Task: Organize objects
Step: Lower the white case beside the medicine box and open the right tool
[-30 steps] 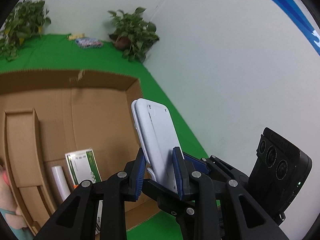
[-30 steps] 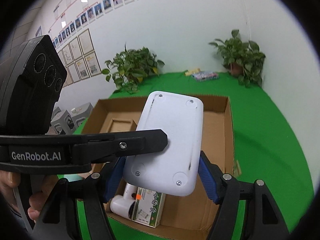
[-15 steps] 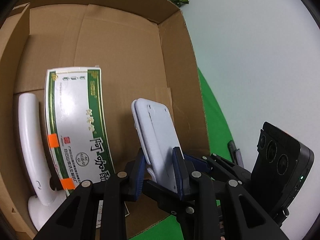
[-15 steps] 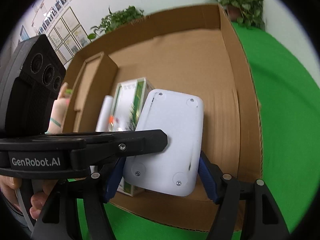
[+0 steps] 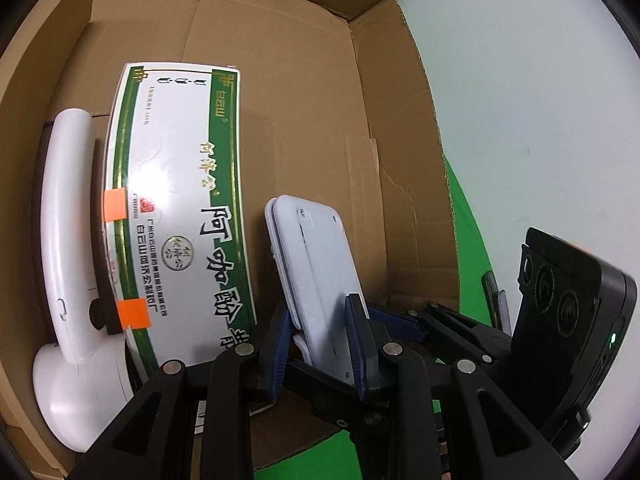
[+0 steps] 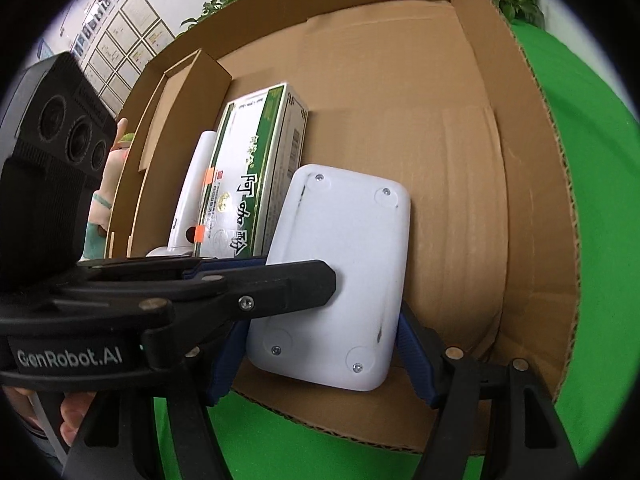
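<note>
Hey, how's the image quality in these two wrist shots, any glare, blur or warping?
Left wrist view: sharp, but fisheye bends the green-and-white box into a curve; soft glare on the white handheld device. Right wrist view: also sharp, cardboard box walls bow outward, corners black from the lens, white flat device evenly lit.

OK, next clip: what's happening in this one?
A person is packing a cardboard box on a green cloth, using both handheld tools at once on one white flat device. The left tool pinches its thin edge, and the right tool clamps across its width. The device is held tilted over the bare part of the box floor. A green-and-white carton and a white handheld appliance already lie side by side in the box, to the device's left.
</note>
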{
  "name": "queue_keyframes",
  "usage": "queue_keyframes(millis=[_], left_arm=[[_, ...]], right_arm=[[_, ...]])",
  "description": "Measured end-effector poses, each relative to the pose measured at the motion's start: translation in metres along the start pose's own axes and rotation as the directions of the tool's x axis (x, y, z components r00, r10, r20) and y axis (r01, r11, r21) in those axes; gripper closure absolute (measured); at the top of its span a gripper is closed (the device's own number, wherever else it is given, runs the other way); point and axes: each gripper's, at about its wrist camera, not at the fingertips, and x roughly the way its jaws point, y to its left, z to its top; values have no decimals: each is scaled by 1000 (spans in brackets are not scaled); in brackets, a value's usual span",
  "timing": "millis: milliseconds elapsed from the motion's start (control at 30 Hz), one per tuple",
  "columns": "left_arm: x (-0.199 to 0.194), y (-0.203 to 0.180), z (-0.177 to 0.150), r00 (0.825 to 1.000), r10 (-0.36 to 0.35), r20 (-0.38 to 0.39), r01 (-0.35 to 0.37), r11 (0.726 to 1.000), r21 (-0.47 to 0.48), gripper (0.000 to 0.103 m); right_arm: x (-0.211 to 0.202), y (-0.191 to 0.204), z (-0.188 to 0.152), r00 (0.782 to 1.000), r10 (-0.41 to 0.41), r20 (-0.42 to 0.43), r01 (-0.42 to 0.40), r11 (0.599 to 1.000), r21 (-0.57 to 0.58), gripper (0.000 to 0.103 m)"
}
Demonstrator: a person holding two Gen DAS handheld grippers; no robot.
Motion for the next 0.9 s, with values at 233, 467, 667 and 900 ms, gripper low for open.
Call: queue_keyframes(millis=[233, 467, 667, 900], left_arm=[[-7, 2, -11, 1000, -5, 15, 5, 1000, 1, 79], [-20, -7, -24, 999, -2, 43, -1, 999, 51, 76], [-32, -11, -32, 998, -3, 60, -2, 997, 80, 75], [-60, -12, -40, 991, -8, 131, -6, 994, 107, 71]], right_arm=[[-7, 3, -6, 1000, 15, 8, -15, 1000, -8, 34], [-11, 9, -10, 1000, -8, -3, 8, 1000, -14, 34], [-10, 17, -11, 999, -39, -14, 38, 999, -15, 32], [-23, 26, -16, 996, -87, 34, 87, 996, 8, 20]])
